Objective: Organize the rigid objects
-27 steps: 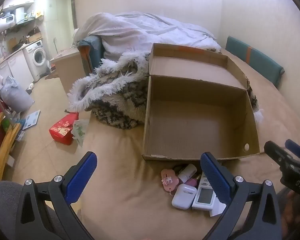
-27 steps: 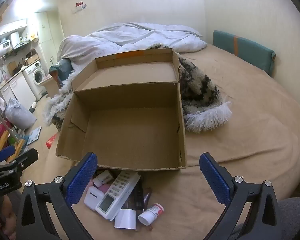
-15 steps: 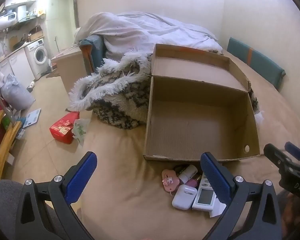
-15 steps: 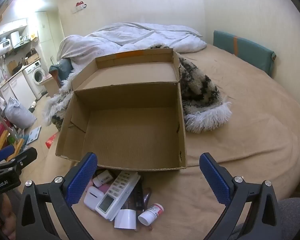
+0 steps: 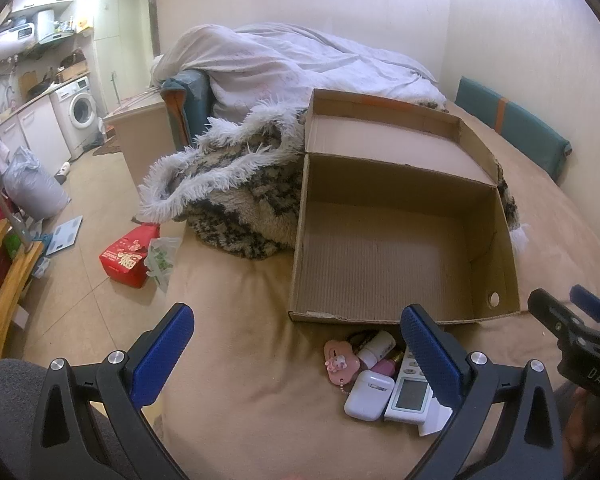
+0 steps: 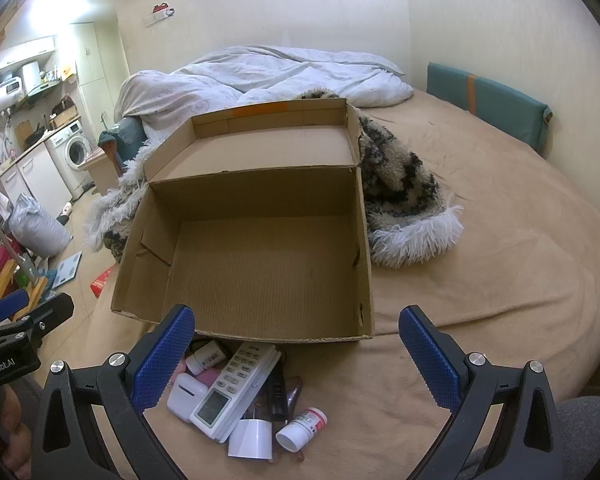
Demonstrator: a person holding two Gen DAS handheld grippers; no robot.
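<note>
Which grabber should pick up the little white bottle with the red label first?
Probably the right gripper. The small bottle lies between its open blue fingers, in front of the empty cardboard box. The left gripper sits further left of the pile, also open and empty.

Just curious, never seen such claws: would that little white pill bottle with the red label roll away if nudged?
Probably: the small white pill bottle lies on its side, and it is round. It looks light; the soft tan bedcover may slow it.

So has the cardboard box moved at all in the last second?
No. In the right wrist view the cardboard box sits at the same spot against the fluffy blanket, with the remote control lying just in front of it as before.
</note>
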